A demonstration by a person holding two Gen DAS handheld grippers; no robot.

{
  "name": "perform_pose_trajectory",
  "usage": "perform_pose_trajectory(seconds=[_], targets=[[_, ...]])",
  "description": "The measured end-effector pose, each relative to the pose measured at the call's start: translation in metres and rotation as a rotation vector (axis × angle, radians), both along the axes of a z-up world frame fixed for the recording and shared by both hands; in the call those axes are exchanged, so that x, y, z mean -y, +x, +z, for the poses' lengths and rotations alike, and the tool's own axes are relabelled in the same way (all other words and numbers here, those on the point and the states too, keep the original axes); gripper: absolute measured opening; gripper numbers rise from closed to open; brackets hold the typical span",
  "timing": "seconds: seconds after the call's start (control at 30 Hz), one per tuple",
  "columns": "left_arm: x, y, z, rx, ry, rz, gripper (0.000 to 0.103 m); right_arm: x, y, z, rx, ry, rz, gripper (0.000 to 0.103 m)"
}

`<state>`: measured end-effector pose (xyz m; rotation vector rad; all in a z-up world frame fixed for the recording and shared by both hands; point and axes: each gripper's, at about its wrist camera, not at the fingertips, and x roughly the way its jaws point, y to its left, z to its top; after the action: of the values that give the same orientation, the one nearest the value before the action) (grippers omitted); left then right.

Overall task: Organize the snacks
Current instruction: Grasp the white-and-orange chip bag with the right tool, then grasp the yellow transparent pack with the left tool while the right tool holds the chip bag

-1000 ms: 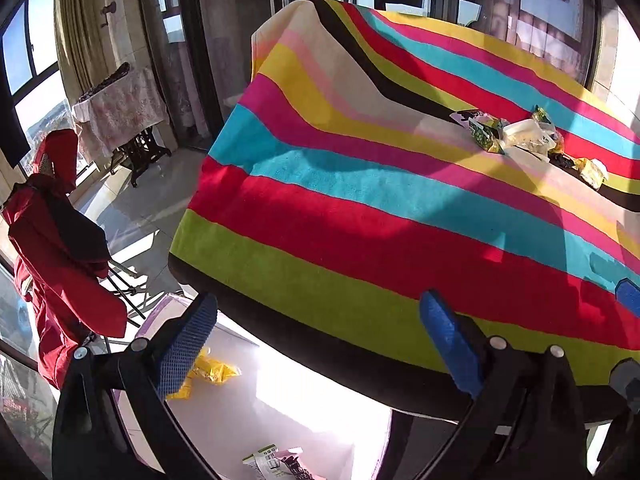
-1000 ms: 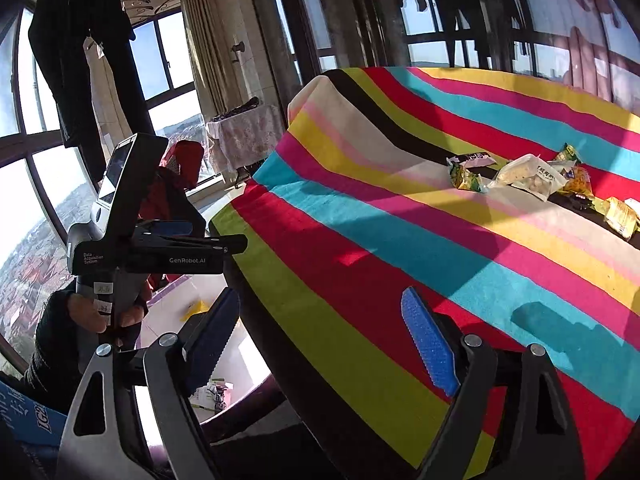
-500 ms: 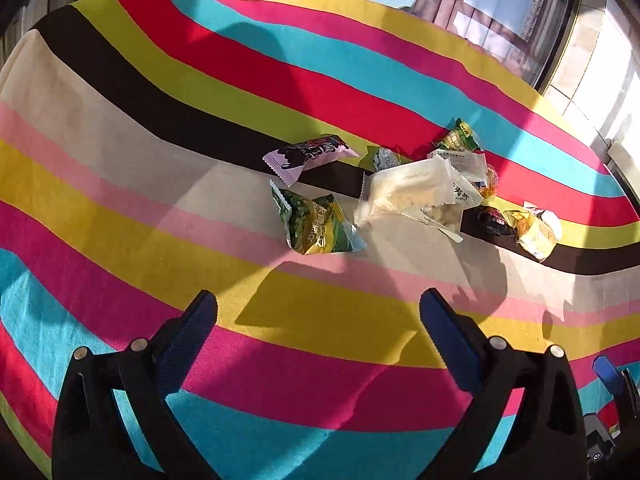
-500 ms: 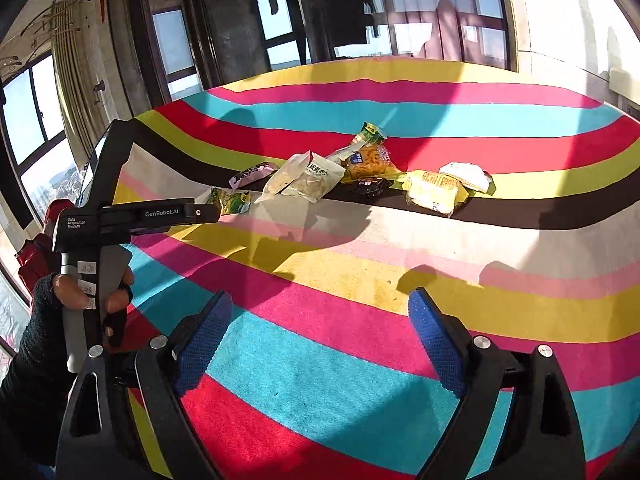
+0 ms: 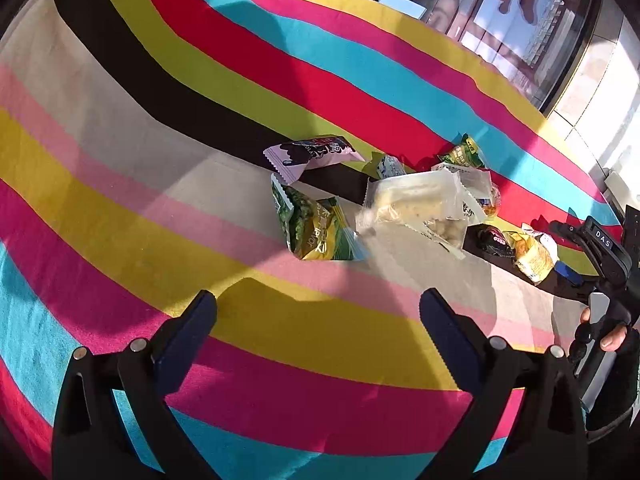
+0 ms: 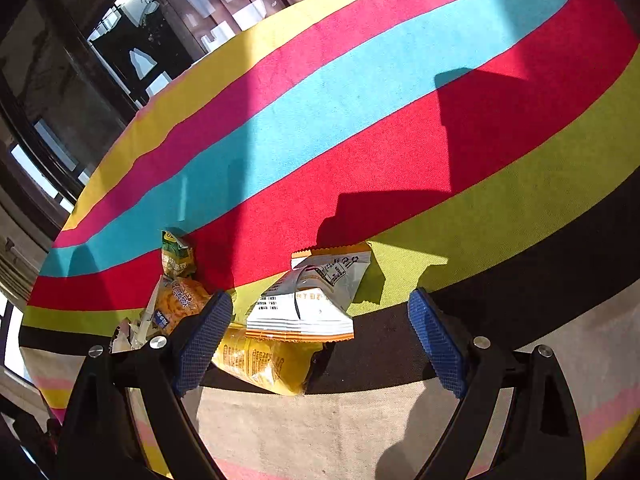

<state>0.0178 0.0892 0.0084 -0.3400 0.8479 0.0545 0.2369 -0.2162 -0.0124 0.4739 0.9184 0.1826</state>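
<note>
Nothing is getting sorted yet: right gripper [image 6: 320, 344] is gaping wide and empty, hovering around the white-orange packet [image 6: 310, 300]; left gripper [image 5: 318, 332] is also wide, holding nothing, green packet [image 5: 316, 228] lying just ahead.

1. A striped cloth [image 5: 168, 152] covers the table, in bands of yellow, pink, blue, red, green, black and beige.
2. Hard sunlight falls across it, throwing sharp dark shadows [image 6: 492, 132] on the red and green bands.
3. In the left view, dark-framed windows [image 5: 516, 20] stand beyond the table at 1 o'clock, with a bright pale wall [image 5: 600, 120] at 2 o'clock.
4. In the right view, dark window frames [image 6: 132, 48] fill 10 to 11 o'clock.
</note>
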Motion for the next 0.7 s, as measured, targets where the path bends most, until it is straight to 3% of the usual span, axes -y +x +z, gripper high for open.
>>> perform_pose_trajectory(seconds=[0.13,0.2,0.23,0.47,0.7], targets=[[-0.001,-0.001,0.000,0.005,-0.004,0.003,0.101,-0.027,0.016,-0.006,-0.048,-0.167,-0.010,0.089],[-0.001,-0.001,0.000,0.005,-0.002,0.004,0.101,-0.036,0.010,-0.004,-0.039,-0.258,-0.001,0.064],[0.000,-0.001,0.000,0.005,-0.001,0.004,0.101,-0.036,0.003,-0.002,-0.027,-0.244,0.023,0.059],[0.000,-0.002,0.000,0.004,0.001,0.004,0.101,0.003,-0.104,0.011,0.117,-0.126,0.146,0.059],[0.001,-0.002,0.000,0.000,0.014,0.005,0.101,0.018,-0.178,0.009,0.158,-0.172,0.269,0.059]])
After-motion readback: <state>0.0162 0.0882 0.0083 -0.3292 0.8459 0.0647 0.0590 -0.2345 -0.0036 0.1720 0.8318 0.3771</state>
